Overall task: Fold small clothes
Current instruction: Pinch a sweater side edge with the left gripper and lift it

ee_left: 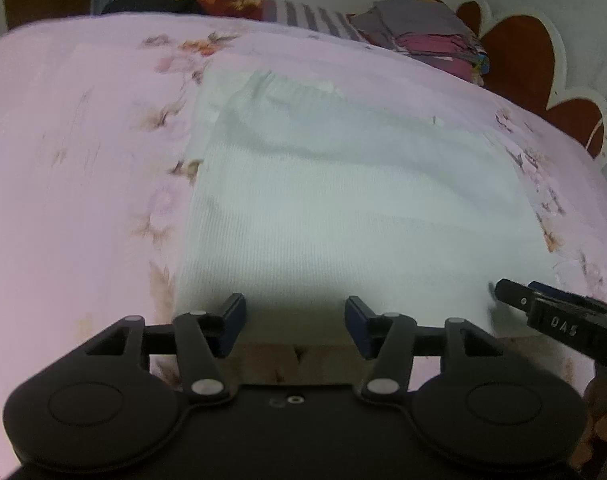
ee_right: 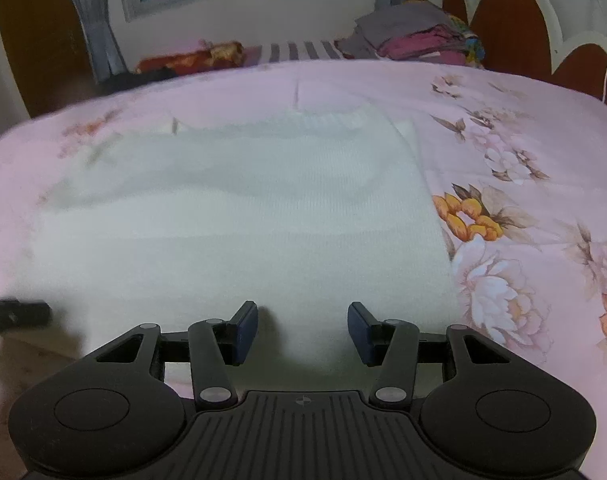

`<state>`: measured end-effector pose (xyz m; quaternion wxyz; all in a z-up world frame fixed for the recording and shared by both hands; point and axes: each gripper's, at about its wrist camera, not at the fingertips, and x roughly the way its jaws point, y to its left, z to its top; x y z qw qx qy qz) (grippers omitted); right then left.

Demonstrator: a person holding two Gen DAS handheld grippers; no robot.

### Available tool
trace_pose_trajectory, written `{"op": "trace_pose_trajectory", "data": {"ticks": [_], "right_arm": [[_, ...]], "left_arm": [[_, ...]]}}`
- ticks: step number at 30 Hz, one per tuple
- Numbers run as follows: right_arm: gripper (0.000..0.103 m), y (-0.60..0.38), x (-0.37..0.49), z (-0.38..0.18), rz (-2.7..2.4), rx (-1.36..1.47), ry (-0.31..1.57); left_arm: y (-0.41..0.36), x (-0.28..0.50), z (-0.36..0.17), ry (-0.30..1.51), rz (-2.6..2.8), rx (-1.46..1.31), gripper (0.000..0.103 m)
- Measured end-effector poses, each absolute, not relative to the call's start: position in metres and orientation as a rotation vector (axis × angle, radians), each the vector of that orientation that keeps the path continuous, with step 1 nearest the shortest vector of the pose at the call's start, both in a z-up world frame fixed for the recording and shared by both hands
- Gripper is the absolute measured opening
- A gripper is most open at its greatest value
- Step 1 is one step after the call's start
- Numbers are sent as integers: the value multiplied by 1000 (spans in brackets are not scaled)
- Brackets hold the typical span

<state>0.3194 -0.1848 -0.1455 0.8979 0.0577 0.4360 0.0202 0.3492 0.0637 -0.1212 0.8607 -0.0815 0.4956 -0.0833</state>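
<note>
A white ribbed knit garment (ee_left: 343, 200) lies flat on the pink floral bedsheet (ee_left: 71, 160), its ribbed hem at the far side. My left gripper (ee_left: 295, 320) hovers at the garment's near edge, towards its left corner, jaws open with no cloth pinched between the blue pads. In the right wrist view the same garment (ee_right: 243, 220) spreads ahead of my right gripper (ee_right: 303, 328), which stands open over the near edge by the right corner. Each gripper shows in the other's view: the right gripper (ee_left: 543, 304) at the right, the left gripper (ee_right: 15, 314) at the left.
A pile of folded clothes (ee_right: 415, 36) in grey and magenta sits at the far right by the scalloped headboard (ee_right: 515, 24). A striped cloth (ee_right: 299, 50) and an orange-red cloth (ee_right: 191, 58) lie along the far edge. Window and curtain stand behind.
</note>
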Motion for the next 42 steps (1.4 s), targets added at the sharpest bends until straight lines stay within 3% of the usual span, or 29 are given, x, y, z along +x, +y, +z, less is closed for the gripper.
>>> {"op": "trace_pose_trajectory", "data": {"ticks": [10,22,25,29,42], "right_arm": [[50,-174,299,-124,81,144,858],[50,-161,304,-122,90,188,856],[50,-153,316,-122,95,185,849],[50,-142,338,-125,107,162,835],[50,-121,393,-166,133,35,875]], "left_arm": [[93,323,-133,1110,-173,-465,53],[112,349,-174,923,-157,-823,52],[114,358,-180,871,-133,-862,43],[121,367,-189,832,-77,-896,13],[121,351,-178,749,3,-878,7]]}}
